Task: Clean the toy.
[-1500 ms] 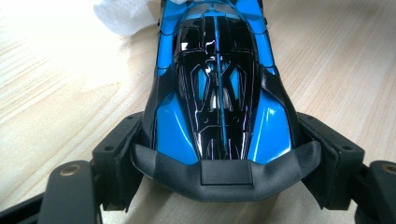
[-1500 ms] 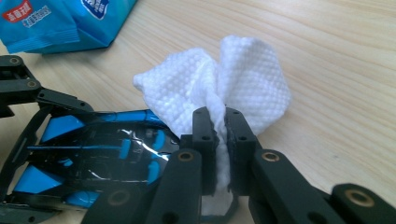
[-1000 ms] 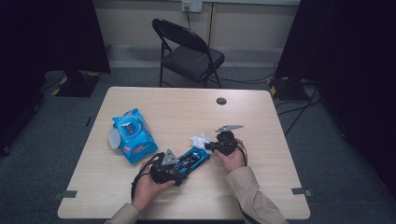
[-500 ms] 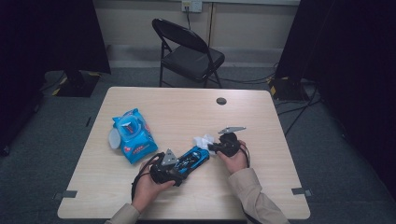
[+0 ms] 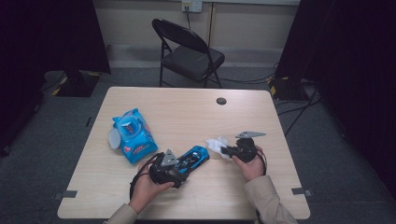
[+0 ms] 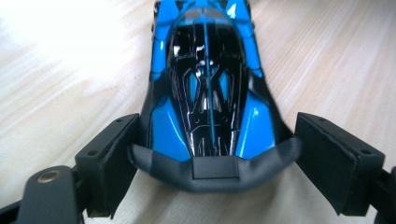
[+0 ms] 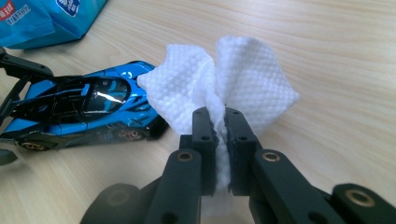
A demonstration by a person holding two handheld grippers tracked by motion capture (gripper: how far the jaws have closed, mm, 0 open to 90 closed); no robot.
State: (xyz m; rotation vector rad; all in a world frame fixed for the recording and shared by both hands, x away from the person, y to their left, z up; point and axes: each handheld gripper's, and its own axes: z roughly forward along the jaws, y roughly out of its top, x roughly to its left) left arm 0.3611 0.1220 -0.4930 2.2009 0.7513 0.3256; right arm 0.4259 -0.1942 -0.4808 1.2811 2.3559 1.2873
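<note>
Currently the left gripper (image 6: 208,154) brackets the rear of the blue car (image 6: 208,88) near the table's (image 5: 196,109) front edge; its jaws have just been opening (right pad clear of the bodywork). The right gripper (image 7: 221,140) is clamped on a white wipe (image 7: 224,84) just beside the car's nose.

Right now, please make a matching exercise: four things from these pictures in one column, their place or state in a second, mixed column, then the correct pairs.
Things:
1. toy car
2. white wipe
3. blue wipes pack
4. folding chair

Places or states:
A. on the floor behind the table
B. pinched in the right gripper
C. on the table, left of the car
D. its rear between the left gripper jaws, right jaw clear of it

Pairs: 1-D, 2-B, 3-C, 4-A
</note>
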